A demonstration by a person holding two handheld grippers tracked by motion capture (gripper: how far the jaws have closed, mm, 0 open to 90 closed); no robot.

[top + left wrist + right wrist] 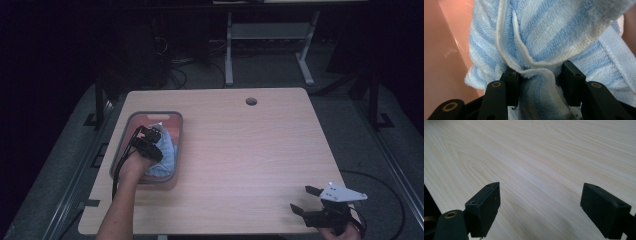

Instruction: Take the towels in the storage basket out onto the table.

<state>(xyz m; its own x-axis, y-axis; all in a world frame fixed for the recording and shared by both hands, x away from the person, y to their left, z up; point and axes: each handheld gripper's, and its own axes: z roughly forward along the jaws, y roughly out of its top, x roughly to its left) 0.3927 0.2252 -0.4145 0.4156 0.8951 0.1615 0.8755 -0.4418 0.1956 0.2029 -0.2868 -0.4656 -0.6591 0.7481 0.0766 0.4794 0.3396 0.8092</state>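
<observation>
The left hand-held gripper (537,75) pinches a fold of the soft blue-and-white striped towel (544,35), which sits in the grey-rimmed pink plastic bin (131,120). It looks like the grab step; next, I think, lift it over the bin wall. The right hand-held gripper (540,205) hangs wide open above the bare wooden tabletop (544,150).

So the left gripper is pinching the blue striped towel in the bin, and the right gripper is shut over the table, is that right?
Not quite: the right gripper is open, jaws wide apart over bare table, as the right gripper view shows. The left gripper does pinch the blue striped towel in the bin.
</observation>
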